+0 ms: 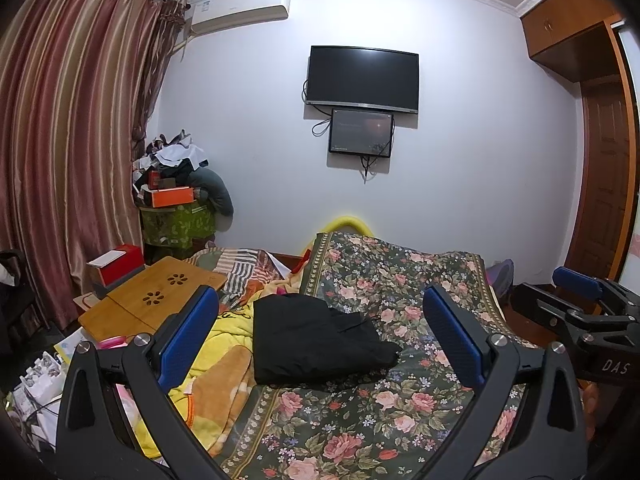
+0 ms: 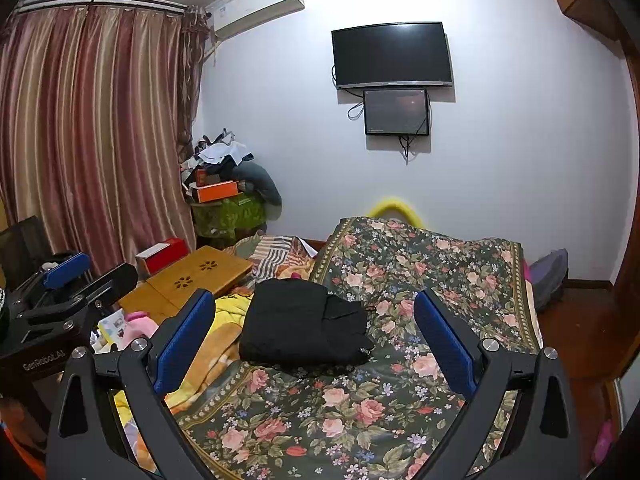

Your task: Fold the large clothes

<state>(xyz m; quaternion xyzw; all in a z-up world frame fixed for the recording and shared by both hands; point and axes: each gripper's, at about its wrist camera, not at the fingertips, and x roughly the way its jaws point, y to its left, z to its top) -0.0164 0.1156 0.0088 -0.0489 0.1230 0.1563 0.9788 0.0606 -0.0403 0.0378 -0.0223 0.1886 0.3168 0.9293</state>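
- A folded black fabric garment point(image 1: 316, 338) is seen mid-frame on a floral bedspread point(image 1: 360, 420), long axis toward the frame's top.
- Left gripper point(image 1: 320, 336) and right gripper point(image 2: 314, 338) are held wide, empty.

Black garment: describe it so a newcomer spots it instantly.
Start at the bed's floral quilt. On its left part, beside the yellow blanket, lies the black garment, folded into a compact bundle. It's the only plain black item on the patterned bedding.

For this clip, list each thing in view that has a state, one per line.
Left tongs: open, holding nothing.
Right tongs: open, holding nothing.
Black fabric garment: folded into a compact bundle, lying on the floral quilt.
Large black wall television: screen dark.
Small black monitor below it: faintly lit.
Striped reddish curtain: drawn closed.
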